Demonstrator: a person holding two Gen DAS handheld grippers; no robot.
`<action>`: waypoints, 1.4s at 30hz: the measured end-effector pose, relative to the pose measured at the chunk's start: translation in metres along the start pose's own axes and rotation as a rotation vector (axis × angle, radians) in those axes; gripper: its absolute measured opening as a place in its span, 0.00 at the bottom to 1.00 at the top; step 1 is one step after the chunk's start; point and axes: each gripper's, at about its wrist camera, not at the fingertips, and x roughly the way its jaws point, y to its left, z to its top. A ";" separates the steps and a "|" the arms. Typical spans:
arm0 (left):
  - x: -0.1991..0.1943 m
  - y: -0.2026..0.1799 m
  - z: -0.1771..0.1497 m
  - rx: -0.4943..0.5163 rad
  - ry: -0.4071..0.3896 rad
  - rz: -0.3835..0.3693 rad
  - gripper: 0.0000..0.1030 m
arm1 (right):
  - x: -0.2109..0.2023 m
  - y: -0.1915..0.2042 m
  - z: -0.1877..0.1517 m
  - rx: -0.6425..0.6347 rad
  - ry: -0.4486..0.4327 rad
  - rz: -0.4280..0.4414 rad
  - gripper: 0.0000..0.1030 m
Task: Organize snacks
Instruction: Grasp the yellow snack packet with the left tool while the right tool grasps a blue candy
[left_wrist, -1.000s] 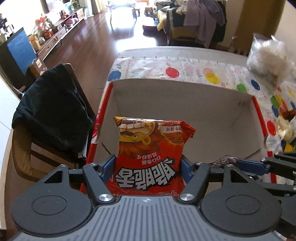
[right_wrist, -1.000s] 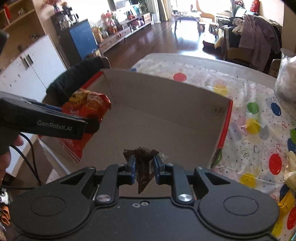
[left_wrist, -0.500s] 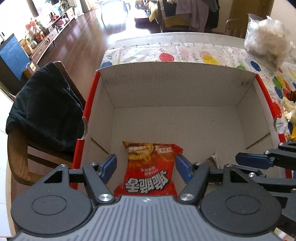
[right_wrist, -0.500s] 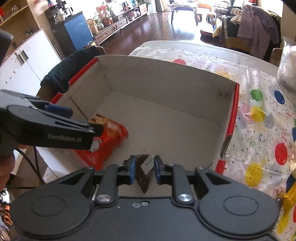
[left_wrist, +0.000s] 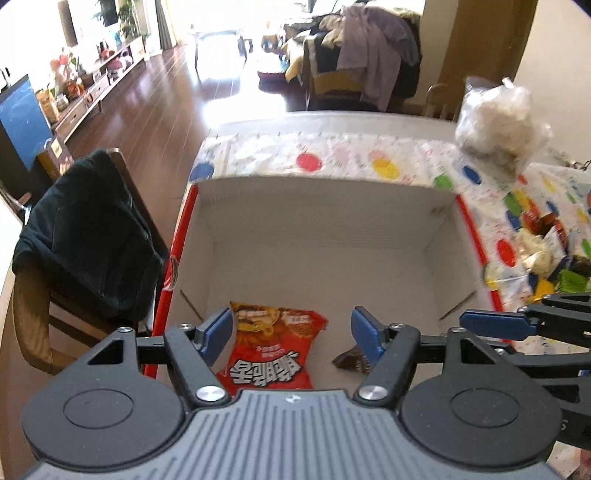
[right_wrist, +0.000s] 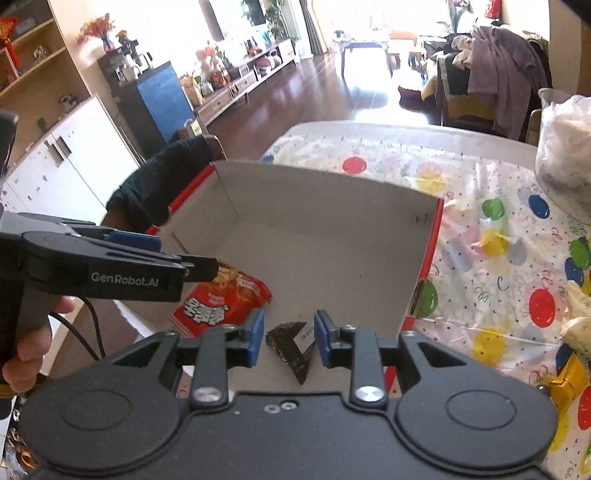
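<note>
Your red bag lies flat in the box; both grippers now stand open, the dark packet released.

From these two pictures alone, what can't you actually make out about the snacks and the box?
- Red snack bag: its near end is hidden under the left gripper body, left wrist view.
- Dark wrapper: label print too small to read, right wrist view; half hidden behind a gripper finger, left wrist view.
- Cardboard box: its near wall is hidden below both grippers.
- Snack pile: blurred, cut by the right edge.
</note>
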 end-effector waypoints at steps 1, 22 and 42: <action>-0.005 -0.002 0.000 0.004 -0.013 -0.009 0.69 | -0.005 -0.001 0.000 0.001 -0.010 0.002 0.30; -0.066 -0.091 -0.013 0.133 -0.199 -0.161 0.79 | -0.107 -0.059 -0.045 0.103 -0.210 -0.067 0.83; 0.001 -0.259 -0.021 0.342 -0.112 -0.379 0.85 | -0.146 -0.208 -0.129 0.209 -0.135 -0.304 1.00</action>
